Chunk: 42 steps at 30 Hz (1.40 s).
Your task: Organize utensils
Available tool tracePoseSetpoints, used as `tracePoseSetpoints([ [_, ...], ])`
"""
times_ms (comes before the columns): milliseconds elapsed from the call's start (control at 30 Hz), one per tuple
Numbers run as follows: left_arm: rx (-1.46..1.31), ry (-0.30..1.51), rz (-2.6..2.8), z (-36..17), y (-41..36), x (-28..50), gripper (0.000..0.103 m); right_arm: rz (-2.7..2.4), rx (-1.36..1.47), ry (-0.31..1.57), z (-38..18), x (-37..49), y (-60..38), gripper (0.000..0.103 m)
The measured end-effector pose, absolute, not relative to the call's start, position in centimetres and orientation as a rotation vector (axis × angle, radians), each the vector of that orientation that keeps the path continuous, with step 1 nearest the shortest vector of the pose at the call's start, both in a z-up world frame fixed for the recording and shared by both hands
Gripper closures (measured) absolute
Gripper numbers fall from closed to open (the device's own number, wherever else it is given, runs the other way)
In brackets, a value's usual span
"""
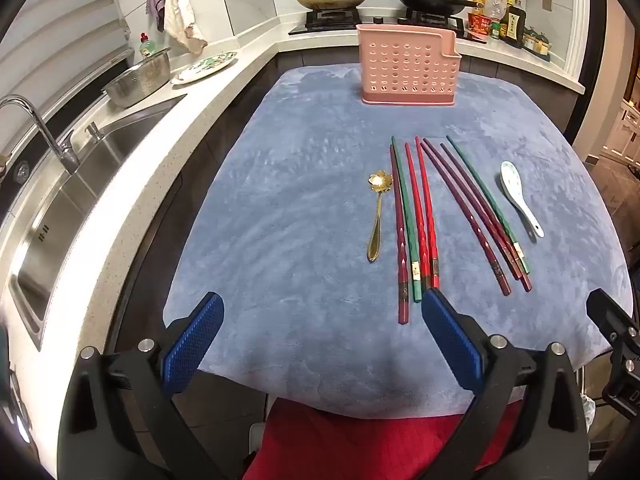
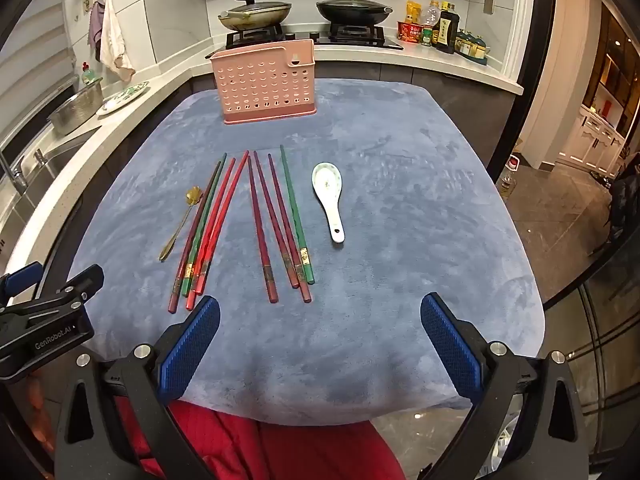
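Observation:
A pink perforated utensil holder (image 1: 407, 65) (image 2: 265, 82) stands upright at the far end of the blue cloth. Several red, maroon and green chopsticks lie flat in two bundles, a left bundle (image 1: 414, 220) (image 2: 204, 226) and a right bundle (image 1: 480, 212) (image 2: 280, 220). A gold spoon (image 1: 377, 212) (image 2: 180, 220) lies left of them. A white ceramic spoon (image 1: 518, 194) (image 2: 330, 196) lies right of them. My left gripper (image 1: 322, 312) and my right gripper (image 2: 320, 316) are both open and empty, hovering near the cloth's front edge.
The blue cloth (image 1: 304, 184) (image 2: 400, 184) covers a table. A counter with a steel sink (image 1: 80, 184) runs along the left. A stove with two lidded pans (image 2: 304, 12) and bottles (image 2: 440, 28) stands behind. Red fabric (image 2: 256, 448) lies below the front edge.

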<state>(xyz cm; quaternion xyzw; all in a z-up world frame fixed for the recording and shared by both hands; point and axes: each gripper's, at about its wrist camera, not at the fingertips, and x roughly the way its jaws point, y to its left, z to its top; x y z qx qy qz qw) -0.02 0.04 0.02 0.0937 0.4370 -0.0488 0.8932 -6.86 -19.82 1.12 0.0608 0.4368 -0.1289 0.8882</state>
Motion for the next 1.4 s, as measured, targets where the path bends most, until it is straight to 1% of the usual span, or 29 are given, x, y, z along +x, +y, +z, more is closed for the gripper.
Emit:
tracePoseSetpoints([
  [733,0.189,0.922,-0.113,0.59,0.15,0.19,0.008,-0.267,0.124,0.909,1.09,-6.75,-19.63,0.007],
  [1400,0.196,0.924,-0.117,0.01,-0.47,0.16,0.008,-0.269,0.124,0.908,1.12,-6.79,-19.68,0.007],
])
